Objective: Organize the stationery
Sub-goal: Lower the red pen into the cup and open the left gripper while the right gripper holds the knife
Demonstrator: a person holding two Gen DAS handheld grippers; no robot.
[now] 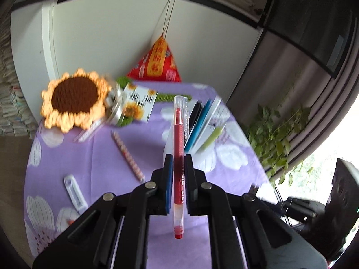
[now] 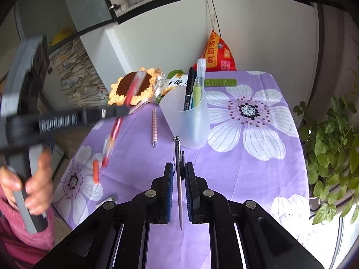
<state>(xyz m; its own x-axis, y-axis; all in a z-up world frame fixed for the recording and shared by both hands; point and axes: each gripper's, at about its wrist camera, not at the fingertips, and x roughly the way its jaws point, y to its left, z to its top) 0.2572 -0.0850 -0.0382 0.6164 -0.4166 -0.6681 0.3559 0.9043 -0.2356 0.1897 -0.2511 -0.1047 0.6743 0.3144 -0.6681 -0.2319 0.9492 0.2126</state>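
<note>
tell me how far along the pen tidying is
Done: several pens already stand in the cup. In hand: the left gripper is shut on a red pen, the right gripper on a silver pen. Left: a striped pen, an orange piece and a white item lie on the cloth.

My left gripper point(image 1: 178, 163): jaws clamped tight, angled downward, aimed toward twelve o'clock. My right gripper point(image 2: 179, 170): jaws likewise pinched together, tilted downward. From the right wrist, my left hand point(image 2: 33, 183) grips its handle at eight o'clock, blurred.
</note>
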